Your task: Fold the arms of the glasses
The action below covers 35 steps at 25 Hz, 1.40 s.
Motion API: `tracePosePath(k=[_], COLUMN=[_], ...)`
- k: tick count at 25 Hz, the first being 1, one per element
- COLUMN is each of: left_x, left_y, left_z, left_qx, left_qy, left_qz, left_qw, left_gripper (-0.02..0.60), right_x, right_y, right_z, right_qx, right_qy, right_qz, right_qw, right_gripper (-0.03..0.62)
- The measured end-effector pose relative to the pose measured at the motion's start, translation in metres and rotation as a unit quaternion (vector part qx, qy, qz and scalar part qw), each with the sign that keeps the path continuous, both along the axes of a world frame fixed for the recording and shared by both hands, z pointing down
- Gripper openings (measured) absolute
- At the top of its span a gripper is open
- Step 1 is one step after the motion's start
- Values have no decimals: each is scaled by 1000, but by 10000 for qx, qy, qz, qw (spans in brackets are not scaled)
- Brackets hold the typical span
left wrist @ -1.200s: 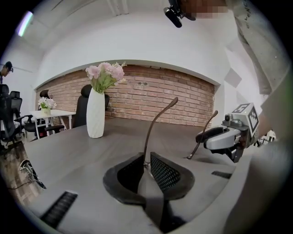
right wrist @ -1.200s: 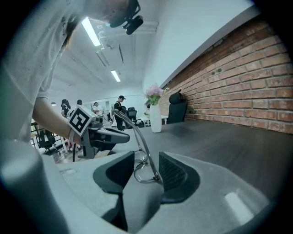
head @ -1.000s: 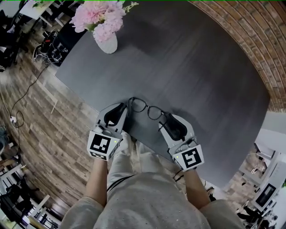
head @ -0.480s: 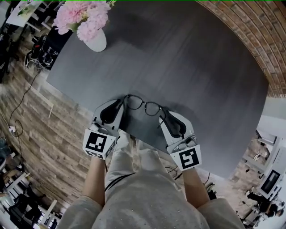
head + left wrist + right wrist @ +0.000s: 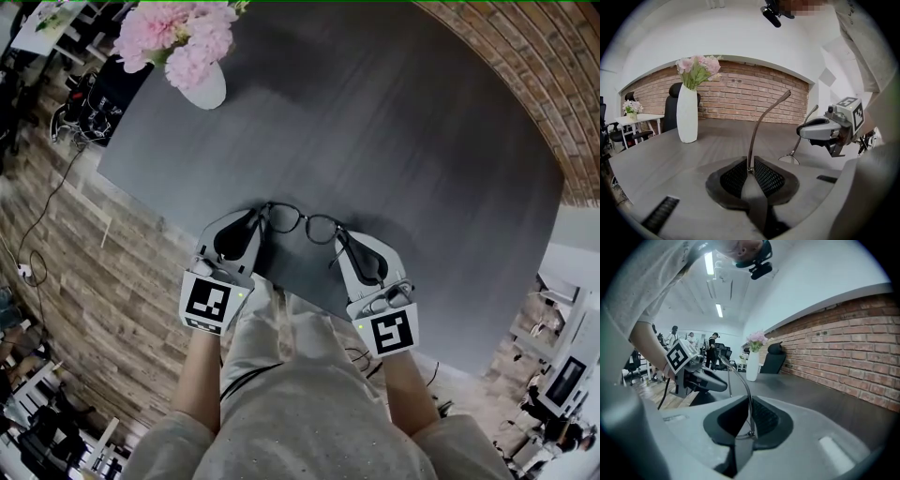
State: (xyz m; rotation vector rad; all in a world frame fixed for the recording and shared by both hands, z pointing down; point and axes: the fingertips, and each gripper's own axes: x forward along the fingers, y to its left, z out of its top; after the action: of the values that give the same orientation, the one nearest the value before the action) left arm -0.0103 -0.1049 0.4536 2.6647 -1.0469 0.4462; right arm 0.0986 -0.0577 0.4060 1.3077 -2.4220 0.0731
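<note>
Grey table [image 5: 403, 141], glasses [image 5: 302, 223] caught by both arms

We hold the glasses near the table's near edge, stretched between our two grippers. Our left gripper [image 5: 259, 216] has its jaws pressed together on the left temple arm [image 5: 764, 119], which rises from between the pads. Our right gripper [image 5: 339, 242] is closing its jaws, now narrow, on the right temple arm [image 5: 738, 380]. A white vase [image 5: 202, 89] of pink flowers [image 5: 173, 37] stands well apart.
</note>
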Motion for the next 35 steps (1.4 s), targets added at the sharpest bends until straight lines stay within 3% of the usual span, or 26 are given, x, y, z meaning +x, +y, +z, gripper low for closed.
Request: tracePosePath(k=[17,35], left_x=[-17,-31], left_y=[2,24], left_z=[-4,-4], left_qx=[-84,64], left_qy=[188,92], left_qz=[65,376], left_qw=[9998,9992], left_gripper=[43,43], right_x=[-34,-71], right_y=[-27,-33], right_z=[13,29], right_qx=[159,390], right_qy=[926,2161], right_qz=[-604,-1273], right_qw=[9937,9672], right_gripper=[14,8])
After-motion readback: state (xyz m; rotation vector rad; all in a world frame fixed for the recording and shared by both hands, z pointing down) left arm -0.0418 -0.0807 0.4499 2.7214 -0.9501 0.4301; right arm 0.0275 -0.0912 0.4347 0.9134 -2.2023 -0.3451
